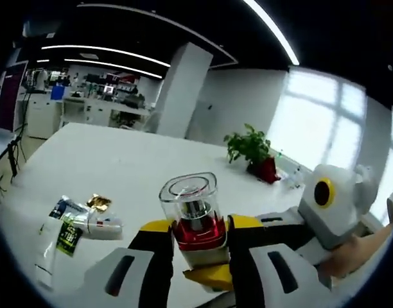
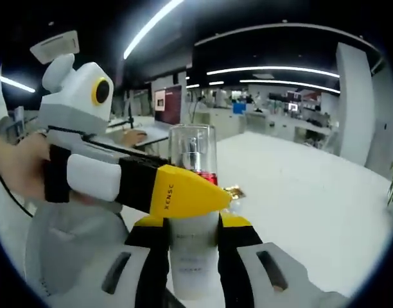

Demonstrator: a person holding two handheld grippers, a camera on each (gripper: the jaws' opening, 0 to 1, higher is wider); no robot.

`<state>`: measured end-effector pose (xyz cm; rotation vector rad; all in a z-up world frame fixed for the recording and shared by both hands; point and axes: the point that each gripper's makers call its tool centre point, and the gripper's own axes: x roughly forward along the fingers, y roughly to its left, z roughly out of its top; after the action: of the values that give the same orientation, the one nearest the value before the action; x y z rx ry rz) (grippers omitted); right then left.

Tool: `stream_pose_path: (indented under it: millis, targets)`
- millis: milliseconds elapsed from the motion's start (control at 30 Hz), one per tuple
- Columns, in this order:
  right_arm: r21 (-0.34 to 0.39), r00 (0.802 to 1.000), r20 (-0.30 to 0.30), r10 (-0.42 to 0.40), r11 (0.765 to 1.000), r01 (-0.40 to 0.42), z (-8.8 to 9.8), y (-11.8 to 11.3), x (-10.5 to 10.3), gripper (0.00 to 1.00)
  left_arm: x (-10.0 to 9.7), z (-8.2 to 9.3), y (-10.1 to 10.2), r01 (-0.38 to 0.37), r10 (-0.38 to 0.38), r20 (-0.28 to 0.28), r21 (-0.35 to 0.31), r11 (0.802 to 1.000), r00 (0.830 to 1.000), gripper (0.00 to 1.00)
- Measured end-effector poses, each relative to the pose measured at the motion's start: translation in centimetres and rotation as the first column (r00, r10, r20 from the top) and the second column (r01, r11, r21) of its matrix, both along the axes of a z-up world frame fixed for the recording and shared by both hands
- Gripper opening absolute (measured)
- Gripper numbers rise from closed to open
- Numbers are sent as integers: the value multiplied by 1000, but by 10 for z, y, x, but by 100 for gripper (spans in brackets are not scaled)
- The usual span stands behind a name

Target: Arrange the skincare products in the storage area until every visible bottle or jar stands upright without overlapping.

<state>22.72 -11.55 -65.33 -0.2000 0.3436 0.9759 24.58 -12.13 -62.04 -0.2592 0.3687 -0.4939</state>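
Mid-handover of one bottle (image 1: pixel 195 218), held in the air above the white table (image 1: pixel 132 167) by both tools at once. Left gripper (image 1: pixel 198 239) clenched on the red middle section, just under the clear square cap (image 1: pixel 189 190); right gripper (image 2: pixel 194 240) clamped lower down on the white body, jaws tight against either side. Seen in the right gripper view: the other tool's yellow-tipped jaw (image 2: pixel 183 190) crossing the bottle from the left. Bottle upright between them, clear of the tabletop, not yet set down. Left and near on the table: a loose pile of tubes and sachets (image 1: pixel 71 228), lying flat and overlapping, so plenty of arranging judged undone. Far right: a potted plant (image 1: pixel 253 151), well apart from the work. Next move likely: release of one grip, then lowering of the bottle onto bare table, base first and level, apart from the pile. Worth watching: two grips pulling against each other and tilting the bottle on release.
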Motion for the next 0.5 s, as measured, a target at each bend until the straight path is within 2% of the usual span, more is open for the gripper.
stream_pose_path:
  millis: [67, 167, 200, 333, 500]
  targets:
    - [-2, 1000, -5, -3, 1000, 3, -3, -1, 2, 27, 2, -1, -2, 7, -7, -7, 1, 1000, 1000, 28]
    - [5, 1000, -17, -8, 1000, 8, -3, -7, 4, 28, 4, -3, -7, 18, -21, -68, -45, 999, 997, 26]
    - [11, 1000, -23, -7, 1000, 7, -3, -8, 5, 28, 6, -3, -8, 21, -25, -72, -51, 998, 997, 26]
    - [87, 998, -68, -9, 996, 15, 0, -12, 7, 28, 10, 0, -13, 51, -56, -75, -68, 996, 996, 25]
    - [139, 995, -79, 60, 989, -48, 6, -18, 6, 29, 11, 2, -20, 113, -125, -104, -114, 987, 987, 24]
